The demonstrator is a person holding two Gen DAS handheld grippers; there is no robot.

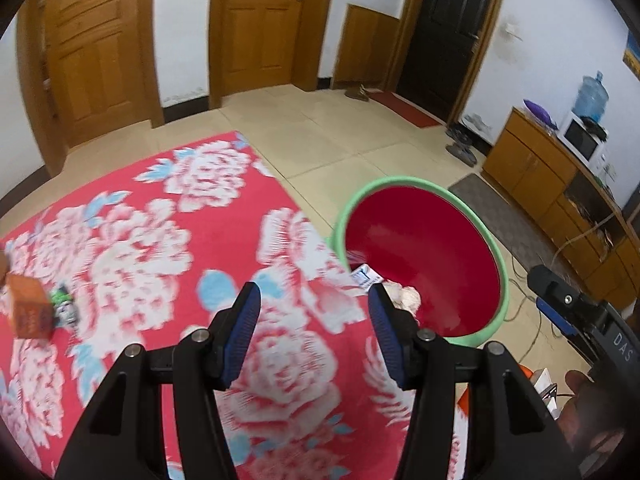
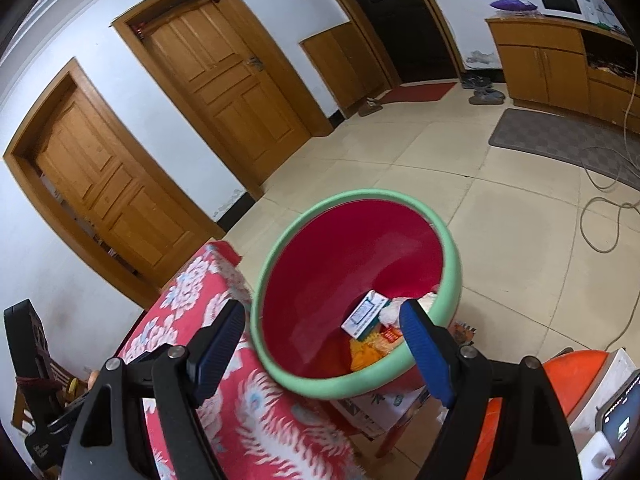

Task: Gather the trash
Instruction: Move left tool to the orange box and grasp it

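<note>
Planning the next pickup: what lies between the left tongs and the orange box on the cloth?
Only bare red floral cloth separates the left tongs from the orange box, in the left wrist view.

Both wrist views angled down, sharing bin (image 1: 424,256)

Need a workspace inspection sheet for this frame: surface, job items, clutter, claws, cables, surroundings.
Surface: red floral cloth, blurred in the left wrist view.
Job's things: green-rimmed red bin beside the cloth, holding a white-blue box, crumpled paper and yellow wrappers; orange box and a small green-grey wrapper lie on the cloth.
Clutter: cardboard under the bin.
Claws: left claw open, empty; right claw open, empty.
Cables: loose cord on the tiles.
Surroundings: wooden doors, cabinet, microwave, water jug.
</note>
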